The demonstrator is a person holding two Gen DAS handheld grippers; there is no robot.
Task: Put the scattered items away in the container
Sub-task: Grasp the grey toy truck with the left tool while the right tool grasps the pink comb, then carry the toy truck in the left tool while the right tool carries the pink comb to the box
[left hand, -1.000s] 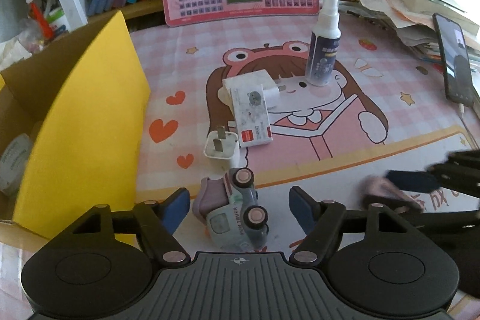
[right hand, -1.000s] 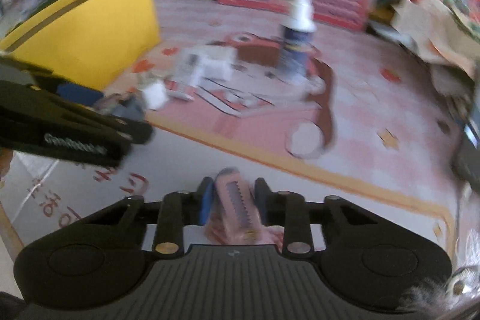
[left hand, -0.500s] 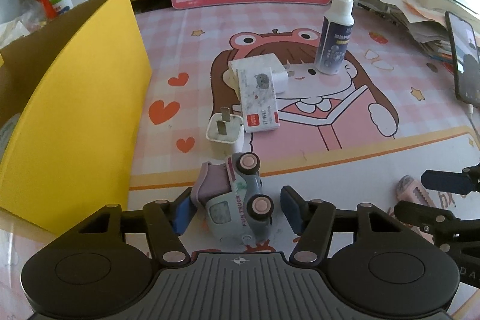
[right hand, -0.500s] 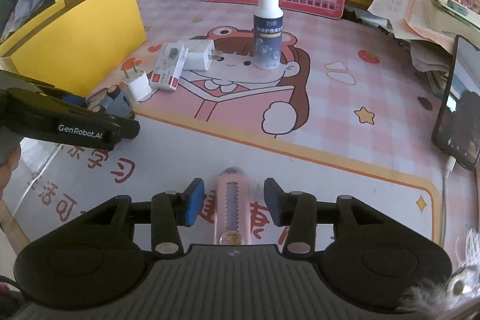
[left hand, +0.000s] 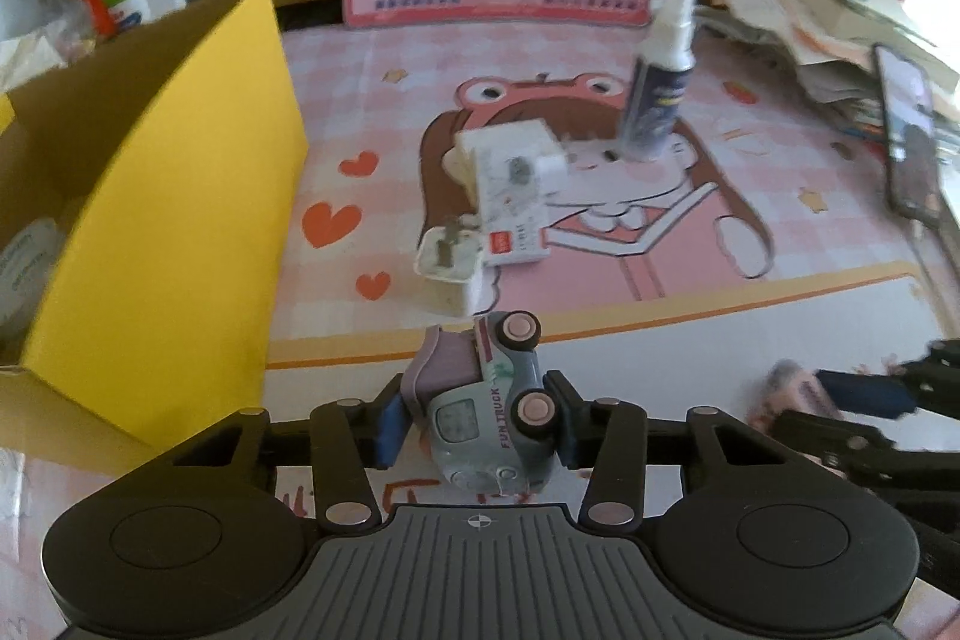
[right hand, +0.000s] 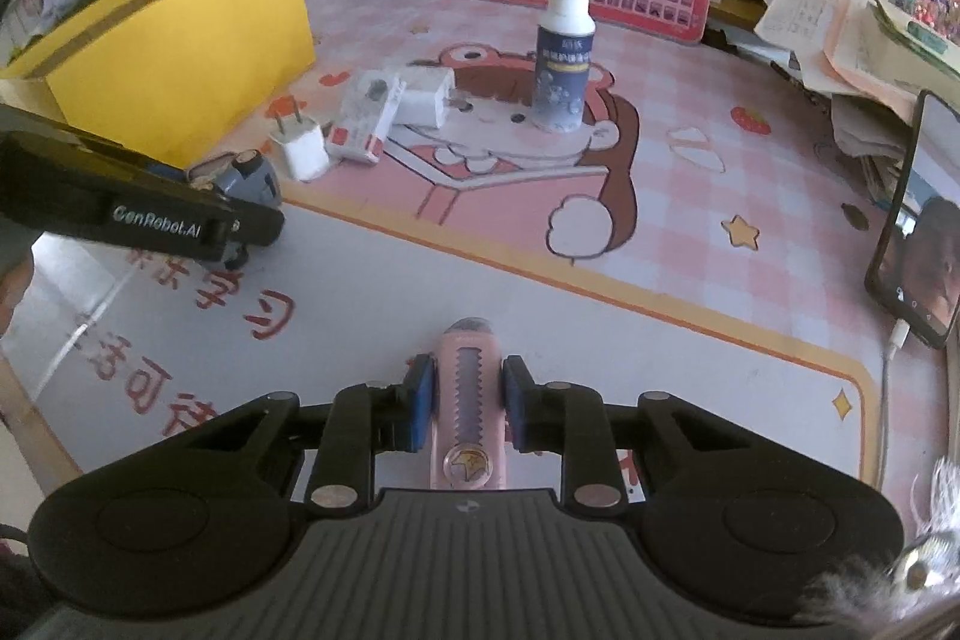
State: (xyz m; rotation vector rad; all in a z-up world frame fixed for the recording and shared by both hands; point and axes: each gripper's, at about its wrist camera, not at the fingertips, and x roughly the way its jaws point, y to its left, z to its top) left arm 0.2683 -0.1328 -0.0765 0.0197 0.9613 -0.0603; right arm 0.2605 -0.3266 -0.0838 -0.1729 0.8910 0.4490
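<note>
Left claw: jaws closing around the toy truck, blue pads at both of its flanks. The truck sits on the table, at the near edge of the cartoon mat, beside the yellow cardboard box.

Right claw: pressed onto the pink utility knife, pads touching both its sides, knife low over the table.

Remaining on the mat: small white plug, flat white packet, white charger block, and an upright spray bottle farther back.
</note>
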